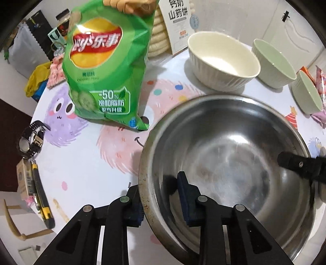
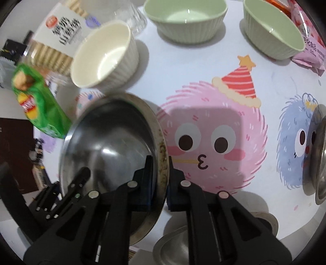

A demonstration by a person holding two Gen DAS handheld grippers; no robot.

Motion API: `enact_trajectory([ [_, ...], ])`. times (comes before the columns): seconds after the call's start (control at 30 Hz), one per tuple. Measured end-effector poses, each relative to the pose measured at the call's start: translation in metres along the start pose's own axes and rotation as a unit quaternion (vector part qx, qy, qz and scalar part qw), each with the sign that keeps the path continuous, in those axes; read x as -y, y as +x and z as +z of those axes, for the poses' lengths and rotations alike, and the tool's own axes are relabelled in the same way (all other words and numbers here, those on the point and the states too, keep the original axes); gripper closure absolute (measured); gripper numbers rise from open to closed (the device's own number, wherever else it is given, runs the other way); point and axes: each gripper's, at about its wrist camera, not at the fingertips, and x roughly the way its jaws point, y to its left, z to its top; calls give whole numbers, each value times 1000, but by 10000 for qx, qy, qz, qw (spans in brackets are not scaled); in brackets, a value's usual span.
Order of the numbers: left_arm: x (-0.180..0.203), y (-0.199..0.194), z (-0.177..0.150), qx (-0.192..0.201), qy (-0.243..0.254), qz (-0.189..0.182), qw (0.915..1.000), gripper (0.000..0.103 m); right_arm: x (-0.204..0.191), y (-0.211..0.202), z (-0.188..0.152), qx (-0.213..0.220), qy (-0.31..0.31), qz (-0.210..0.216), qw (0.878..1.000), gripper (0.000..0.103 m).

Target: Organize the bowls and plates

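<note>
Steel bowl (image 1: 228,163) rim pinched by left gripper (image 1: 163,205) and right gripper (image 2: 162,183); keep level, clear of far white bowl (image 1: 222,61)

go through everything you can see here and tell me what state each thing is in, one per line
steel bowl: upright, empty, rim pinched on two sides
left gripper: shut on its rim
right gripper: shut on its rim
white bowl: upright, empty
two green bowls: upright, empty, apart
chip bag: standing, sealed

home dining spot: cartoon tablecloth (image 2: 224,126), chips bag (image 1: 101,67), biscuit box (image 1: 179,22), bowls.
</note>
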Motion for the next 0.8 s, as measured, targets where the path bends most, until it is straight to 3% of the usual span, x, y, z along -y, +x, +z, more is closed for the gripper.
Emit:
enact_trajectory([
  [0.13, 5, -16, 3, 219, 62, 11, 9997, 76, 1, -12, 2, 154, -60, 85, 9998, 90],
  [0.23, -10, -36, -15, 376, 88, -16, 9993, 77, 3, -19, -24, 269, -80, 146, 9995, 90],
  [0.47, 2, -68, -19, 667, 420, -164, 9968, 78, 20, -56, -34, 679, -38, 178, 9975, 90],
  [0.8, 81, -80, -4, 824, 1281, -447, 9873, 77, 77, -99, -37, 1052, 382, -107, 9937, 88],
])
